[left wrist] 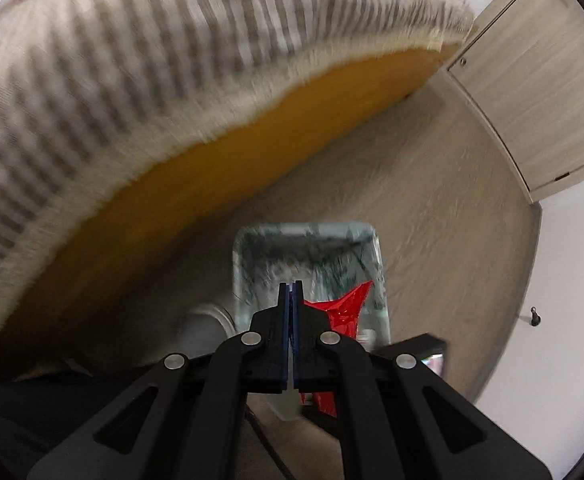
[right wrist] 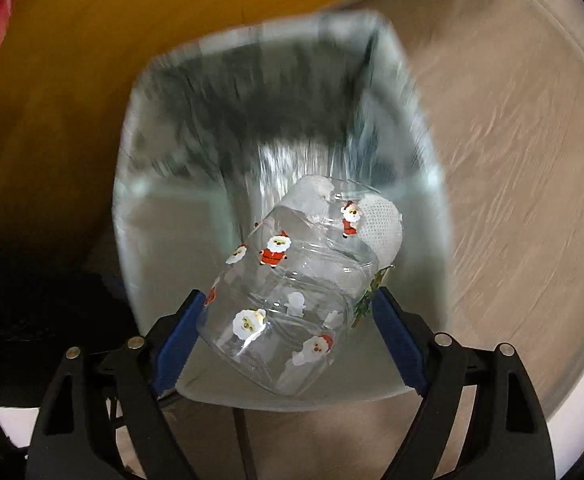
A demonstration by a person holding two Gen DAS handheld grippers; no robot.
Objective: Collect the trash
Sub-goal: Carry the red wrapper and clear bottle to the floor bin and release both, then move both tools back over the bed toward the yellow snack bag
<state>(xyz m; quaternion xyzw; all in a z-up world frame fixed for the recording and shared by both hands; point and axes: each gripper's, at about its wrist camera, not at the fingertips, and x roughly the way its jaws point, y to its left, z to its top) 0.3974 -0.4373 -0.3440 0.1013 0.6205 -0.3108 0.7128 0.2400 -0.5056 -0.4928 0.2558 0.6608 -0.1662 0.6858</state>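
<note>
Because both views are smeared by motion, only the tongs and what they carry come out sharp. The left gripper [left wrist: 291,286] has its jaws pressed flat together. A red foil wrapper [left wrist: 348,308] sticks out at about two o'clock from the tips and shows again at five o'clock under the linkage. The pinch itself is hidden behind the finger, but the foil is as crisp as the tongs, so it reads as nipped between them. The right gripper [right wrist: 288,294] stands wide, its blue pads [right wrist: 178,340] clamped on either side of a clear plastic cup [right wrist: 284,320]. A green and yellow scrap at the three o'clock pad is too small to name.

Both tongs point steeply down. The left one is angled over the near end of a bin [left wrist: 308,248] lined with a clear bag. The right one looks almost straight into it, so the cup hangs above the bin's mouth.

The cup is ribbed, dotted with small Santa stickers, and tilts towards one o'clock. White tissue [right wrist: 384,224] is stuffed in its far end. From the left wrist, a yellow panel [left wrist: 212,184] under a fringed striped blanket [left wrist: 132,80] fills nine to twelve o'clock. Pale floor [left wrist: 432,200] and a cabinet door [left wrist: 532,80] lie at one to two o'clock
</note>
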